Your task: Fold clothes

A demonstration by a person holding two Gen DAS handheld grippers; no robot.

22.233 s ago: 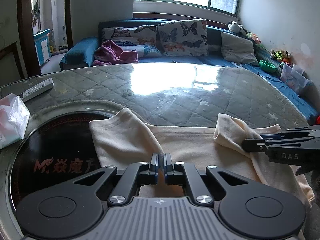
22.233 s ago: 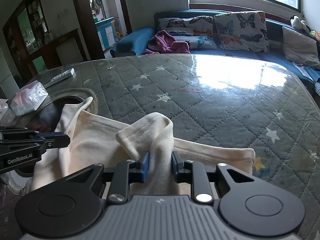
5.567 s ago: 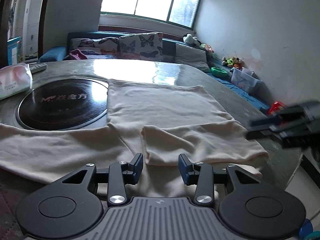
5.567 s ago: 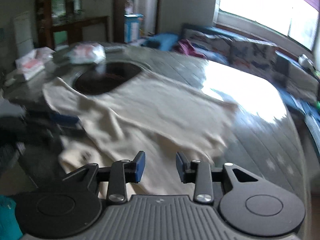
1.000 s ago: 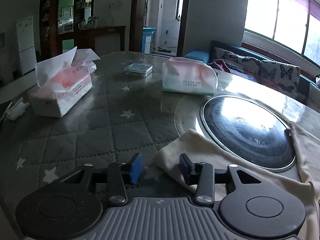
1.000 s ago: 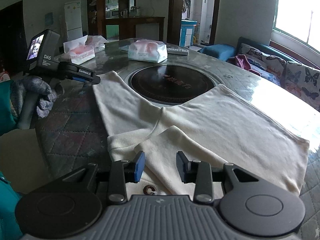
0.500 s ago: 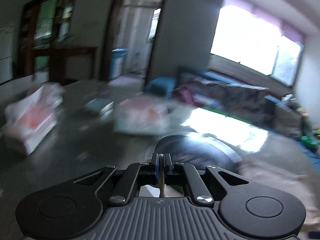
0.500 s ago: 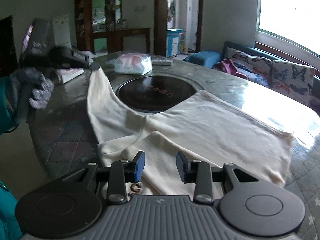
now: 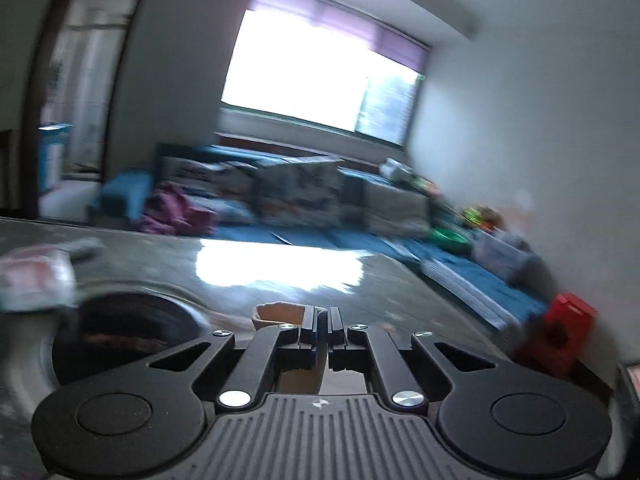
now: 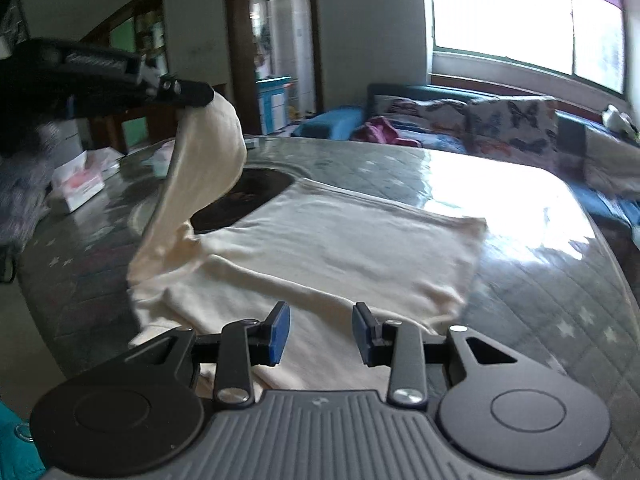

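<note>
Now the left hand-held gripper [image 10: 200, 94] is pinched tight on a sleeve [image 10: 208, 156] of the cream shirt [image 10: 340, 248], lifting it so it can fold over. The right hand-held gripper [image 10: 320, 334] hangs open and empty above the shirt, which lies on the bench [image 10: 560, 280].

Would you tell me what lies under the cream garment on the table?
The cream garment lies on the quilted table and overlaps the dark round plate. Whatever else is beneath the fabric is covered.
</note>
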